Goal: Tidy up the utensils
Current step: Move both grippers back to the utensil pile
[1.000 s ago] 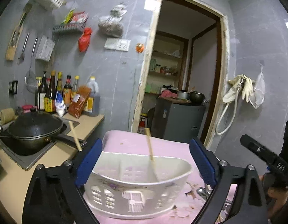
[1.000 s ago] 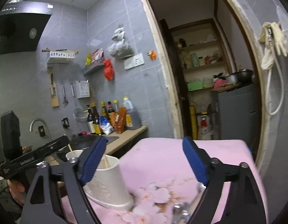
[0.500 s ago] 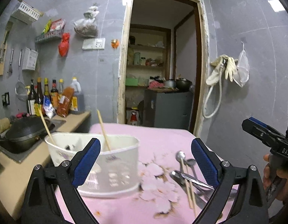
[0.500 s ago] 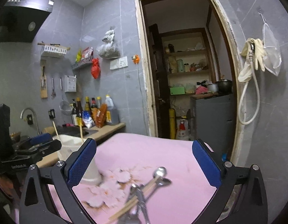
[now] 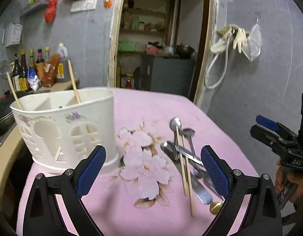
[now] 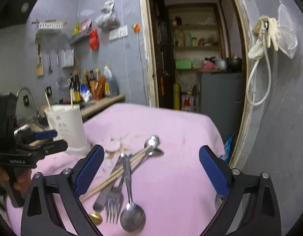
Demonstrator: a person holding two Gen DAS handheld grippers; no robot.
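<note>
Right wrist view: right tool (image 6: 150,170) gapes wide and empty over crossed spoons, fork and chopsticks (image 6: 120,174) piled on the pink bench (image 6: 181,129). At ten o'clock the white caddy (image 6: 66,126) already holds two chopsticks. Left tool (image 5: 152,171) hovers released, likely ready to steady it.

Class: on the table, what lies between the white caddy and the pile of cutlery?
In the left wrist view, only bare pink cloth with its printed flowers lies between the caddy and the cutlery; no utensil sits there.

Both wrist views face the doorway (image 5: 157,39) low over the pink table (image 6: 171,122), sharing its cutlery pile (image 5: 186,157).
</note>
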